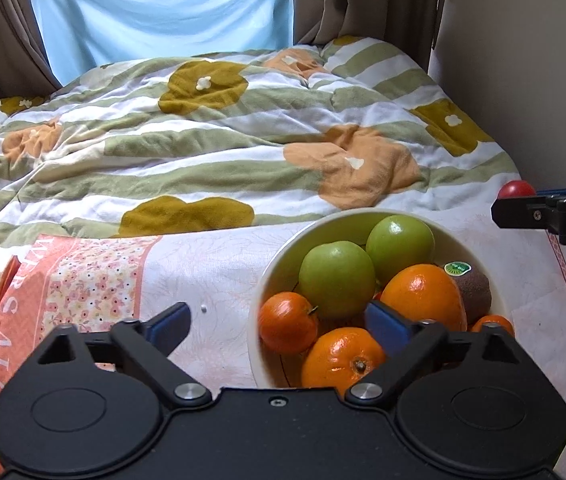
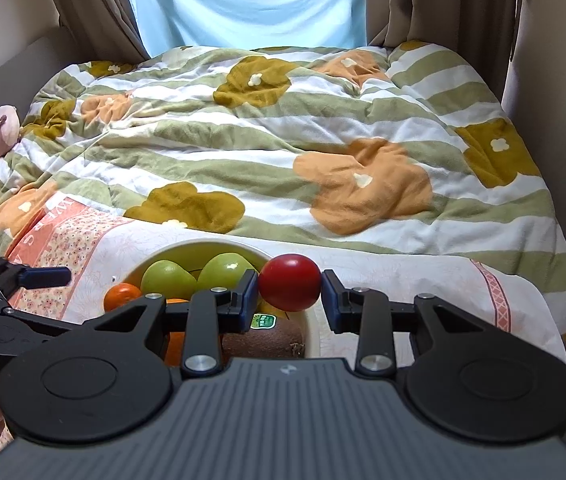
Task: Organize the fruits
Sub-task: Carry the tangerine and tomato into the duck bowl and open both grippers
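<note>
Fruit bowl (image 1: 267,280), floral cloth (image 1: 203,264), bed quilt (image 1: 203,152)

Kiwi (image 2: 267,340) at lower centre largely hidden behind right gripper (image 2: 290,294); bowl (image 2: 315,340) mostly obscured.

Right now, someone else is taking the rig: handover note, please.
Left gripper: open, nothing held, over the near rim of the bowl.
Right gripper: shut on a small red fruit, just above the bowl's far rim.
In the bowl: two green apples, oranges, tangerines, a kiwi with a green sticker.
Done: those fruits are in.
Left: drop the red fruit in. No other loose fruit in view on the bedcover.
</note>
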`<control>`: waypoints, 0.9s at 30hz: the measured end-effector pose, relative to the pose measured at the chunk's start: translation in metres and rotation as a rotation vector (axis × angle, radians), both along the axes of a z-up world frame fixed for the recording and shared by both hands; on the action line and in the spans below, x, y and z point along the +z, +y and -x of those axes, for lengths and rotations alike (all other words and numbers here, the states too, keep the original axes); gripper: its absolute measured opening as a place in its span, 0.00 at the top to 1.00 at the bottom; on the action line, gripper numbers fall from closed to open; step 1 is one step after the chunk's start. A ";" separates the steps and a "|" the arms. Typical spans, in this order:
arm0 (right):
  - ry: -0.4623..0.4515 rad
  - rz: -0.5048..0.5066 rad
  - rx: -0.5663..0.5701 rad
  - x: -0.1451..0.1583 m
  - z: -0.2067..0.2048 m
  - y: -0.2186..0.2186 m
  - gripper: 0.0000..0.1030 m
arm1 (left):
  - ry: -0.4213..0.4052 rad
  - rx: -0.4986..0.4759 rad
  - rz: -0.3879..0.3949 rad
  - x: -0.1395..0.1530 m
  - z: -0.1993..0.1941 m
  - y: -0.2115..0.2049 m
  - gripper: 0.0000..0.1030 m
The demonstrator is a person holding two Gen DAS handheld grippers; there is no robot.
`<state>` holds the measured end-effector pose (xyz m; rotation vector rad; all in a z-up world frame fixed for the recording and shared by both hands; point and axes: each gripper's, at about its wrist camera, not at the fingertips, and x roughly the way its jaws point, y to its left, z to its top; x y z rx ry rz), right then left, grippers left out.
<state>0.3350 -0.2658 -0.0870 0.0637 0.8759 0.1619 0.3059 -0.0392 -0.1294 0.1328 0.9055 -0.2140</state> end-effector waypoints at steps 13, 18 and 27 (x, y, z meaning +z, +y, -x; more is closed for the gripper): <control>-0.004 0.003 0.048 -0.003 -0.003 0.006 0.53 | -0.045 0.045 0.032 0.029 0.025 0.018 0.03; 0.007 0.005 0.073 -0.012 -0.011 0.009 0.53 | -0.061 0.066 0.026 0.035 0.030 0.025 0.03; 0.032 -0.002 0.096 -0.032 -0.022 0.010 0.53 | -0.055 0.096 0.017 0.034 0.039 0.035 0.03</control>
